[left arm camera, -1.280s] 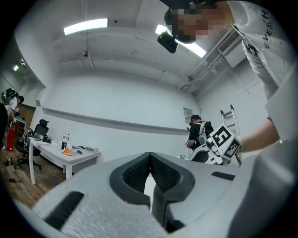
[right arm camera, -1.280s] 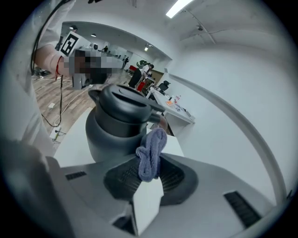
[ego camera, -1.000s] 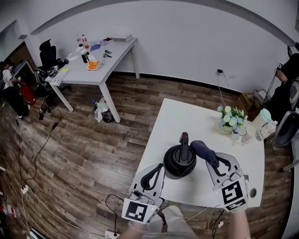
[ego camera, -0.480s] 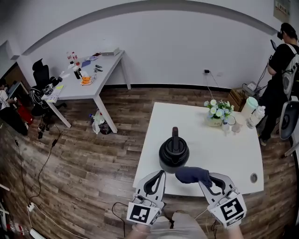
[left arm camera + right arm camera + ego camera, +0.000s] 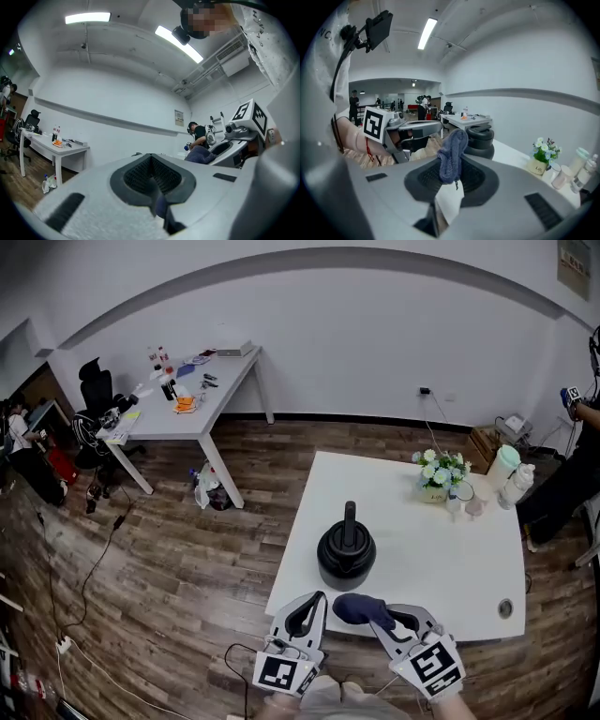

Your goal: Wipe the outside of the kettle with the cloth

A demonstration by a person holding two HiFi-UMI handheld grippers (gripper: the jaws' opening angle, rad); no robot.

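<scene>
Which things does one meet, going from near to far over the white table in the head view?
cloth → kettle → flowers

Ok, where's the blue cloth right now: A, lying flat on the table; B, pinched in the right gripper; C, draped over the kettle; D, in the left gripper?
B: the cloth sticks up from between the shut jaws of the right gripper, clear of the kettle.
</scene>
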